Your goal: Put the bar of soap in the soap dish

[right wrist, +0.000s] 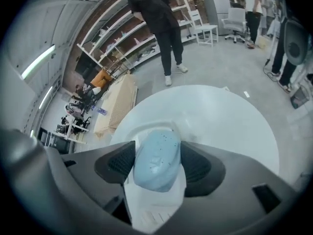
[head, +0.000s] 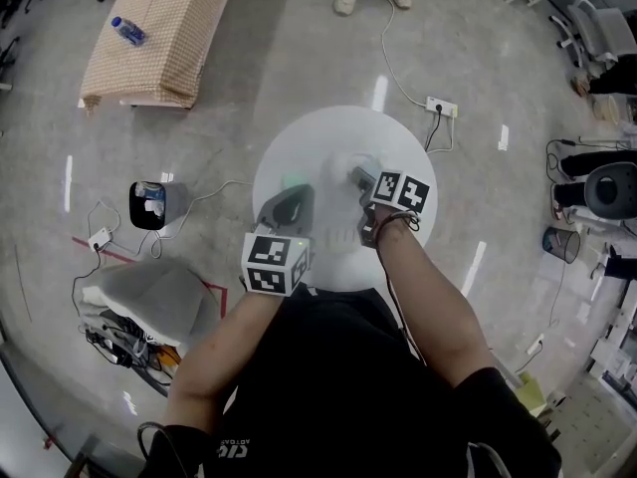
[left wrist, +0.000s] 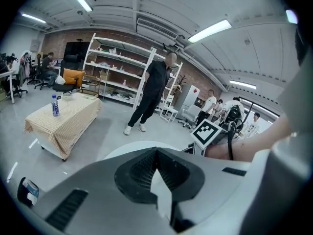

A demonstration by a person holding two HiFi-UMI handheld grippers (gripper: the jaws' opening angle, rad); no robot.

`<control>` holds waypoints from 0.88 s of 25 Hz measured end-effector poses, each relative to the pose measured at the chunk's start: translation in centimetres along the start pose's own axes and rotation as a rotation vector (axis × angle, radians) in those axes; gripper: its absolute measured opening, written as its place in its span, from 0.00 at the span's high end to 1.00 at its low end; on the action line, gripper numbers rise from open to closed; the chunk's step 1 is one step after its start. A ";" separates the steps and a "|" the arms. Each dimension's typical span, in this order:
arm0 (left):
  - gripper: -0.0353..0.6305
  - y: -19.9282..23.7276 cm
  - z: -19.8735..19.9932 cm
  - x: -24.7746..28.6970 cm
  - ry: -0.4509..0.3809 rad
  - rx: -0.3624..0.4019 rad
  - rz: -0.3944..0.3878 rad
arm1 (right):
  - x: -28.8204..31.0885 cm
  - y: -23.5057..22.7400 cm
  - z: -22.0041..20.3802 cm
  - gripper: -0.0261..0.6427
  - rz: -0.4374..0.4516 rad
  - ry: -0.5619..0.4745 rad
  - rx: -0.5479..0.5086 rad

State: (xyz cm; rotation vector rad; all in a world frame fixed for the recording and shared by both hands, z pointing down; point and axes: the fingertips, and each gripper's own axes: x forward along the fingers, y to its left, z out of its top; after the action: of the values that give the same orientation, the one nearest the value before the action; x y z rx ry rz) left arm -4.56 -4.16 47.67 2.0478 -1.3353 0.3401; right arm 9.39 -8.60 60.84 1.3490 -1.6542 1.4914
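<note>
A light blue, speckled bar of soap [right wrist: 156, 163] sits between the dark pads of my right gripper [right wrist: 157, 153], which is shut on it. Just under the soap lies the white soap dish [right wrist: 155, 207], its rim showing past the bar; whether the soap touches it I cannot tell. In the head view the right gripper [head: 358, 176] points steeply down over the middle of the round white table [head: 328, 132]. My left gripper [head: 289, 199] hovers beside it to the left, shut with nothing held. Its jaws [left wrist: 156, 153] meet with no gap.
A person in black [left wrist: 152, 94] stands beyond the table. On the floor are a power strip with a cable [head: 442, 107], a black bin [head: 149, 205] and a cloth-covered low table [head: 159, 28] carrying a bottle. Shelving lines the far wall.
</note>
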 end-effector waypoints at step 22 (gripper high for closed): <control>0.94 1.6 -1.8 -1.1 0.011 -0.030 -0.023 | 1.7 -1.7 0.2 0.51 0.050 -0.065 0.385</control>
State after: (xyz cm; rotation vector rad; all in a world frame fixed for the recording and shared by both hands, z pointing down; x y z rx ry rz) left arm -6.26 -2.62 49.06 2.0319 -1.3012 0.3187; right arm 10.33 -9.18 62.97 1.5776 -1.4980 1.8848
